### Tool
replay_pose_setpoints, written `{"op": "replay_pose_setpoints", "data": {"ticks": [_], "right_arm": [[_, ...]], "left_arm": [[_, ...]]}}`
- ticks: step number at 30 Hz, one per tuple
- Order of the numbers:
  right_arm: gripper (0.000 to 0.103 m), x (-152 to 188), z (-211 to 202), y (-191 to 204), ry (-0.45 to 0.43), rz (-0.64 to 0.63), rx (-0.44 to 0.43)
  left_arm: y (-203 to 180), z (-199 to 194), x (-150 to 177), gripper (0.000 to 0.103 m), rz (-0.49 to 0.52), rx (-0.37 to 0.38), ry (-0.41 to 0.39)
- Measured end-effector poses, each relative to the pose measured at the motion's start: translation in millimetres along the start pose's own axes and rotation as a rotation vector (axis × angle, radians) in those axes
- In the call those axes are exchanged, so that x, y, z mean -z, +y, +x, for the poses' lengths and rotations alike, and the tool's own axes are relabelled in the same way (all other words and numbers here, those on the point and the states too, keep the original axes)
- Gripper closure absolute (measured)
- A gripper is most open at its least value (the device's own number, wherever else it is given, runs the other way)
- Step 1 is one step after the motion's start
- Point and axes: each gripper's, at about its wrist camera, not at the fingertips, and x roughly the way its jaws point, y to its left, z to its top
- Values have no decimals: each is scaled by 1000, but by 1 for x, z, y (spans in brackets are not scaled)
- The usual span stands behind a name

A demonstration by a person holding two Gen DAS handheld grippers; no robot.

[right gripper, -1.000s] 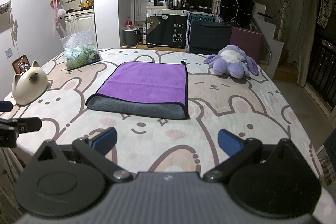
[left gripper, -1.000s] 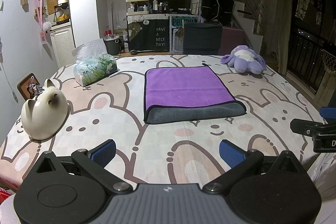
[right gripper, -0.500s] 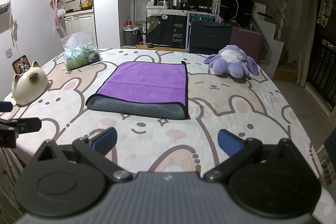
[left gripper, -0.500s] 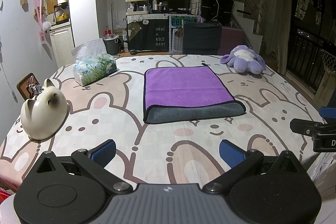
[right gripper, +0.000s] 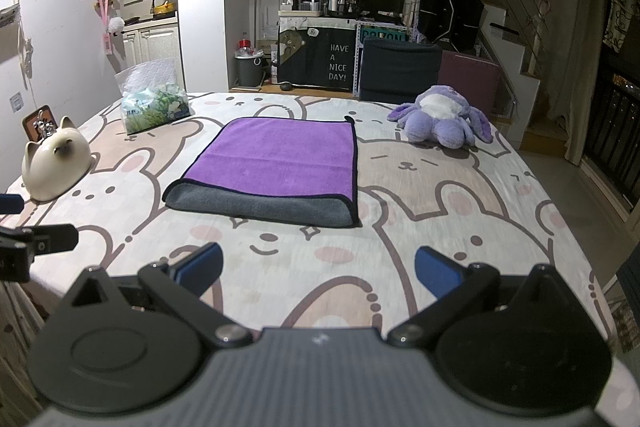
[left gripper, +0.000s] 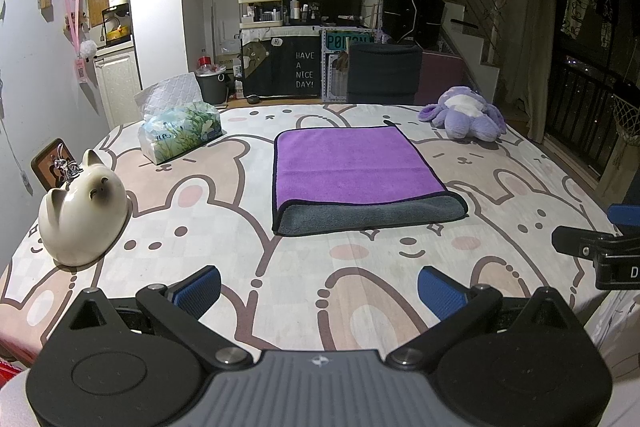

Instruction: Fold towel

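One folded purple microfibre towel with grey underside lies flat on the bear-print tabletop, ahead of both jaws, untouched. Left gripper and right gripper: jaws spread wide, holding nothing. One white ceramic cat far left, one tissue pack, one purple plush beyond. Bare cloth between jaws and towel's near grey edge.

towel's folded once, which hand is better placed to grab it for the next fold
Slightly the left. From the left gripper the towel lies almost straight ahead; from the right gripper it sits left of centre. Both have open jaws, short of its near grey fold.
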Motion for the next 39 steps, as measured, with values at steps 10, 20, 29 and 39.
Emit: {"op": "replay_pose_setpoints", "data": {"ticks": [10, 20, 29, 39], "right_arm": [[0, 0, 0, 0, 1, 0, -1], [0, 0, -1, 0, 0, -1, 0], [0, -3, 3, -2, -1, 3, 0], [0, -12, -5, -4, -18, 15, 12]], "left_arm": [[0, 0, 0, 0, -1, 1, 0], [0, 0, 0, 0, 0, -1, 0], [2, -3, -7, 0, -23, -12, -17], [3, -7, -29, 0, -35, -1, -56]]}}
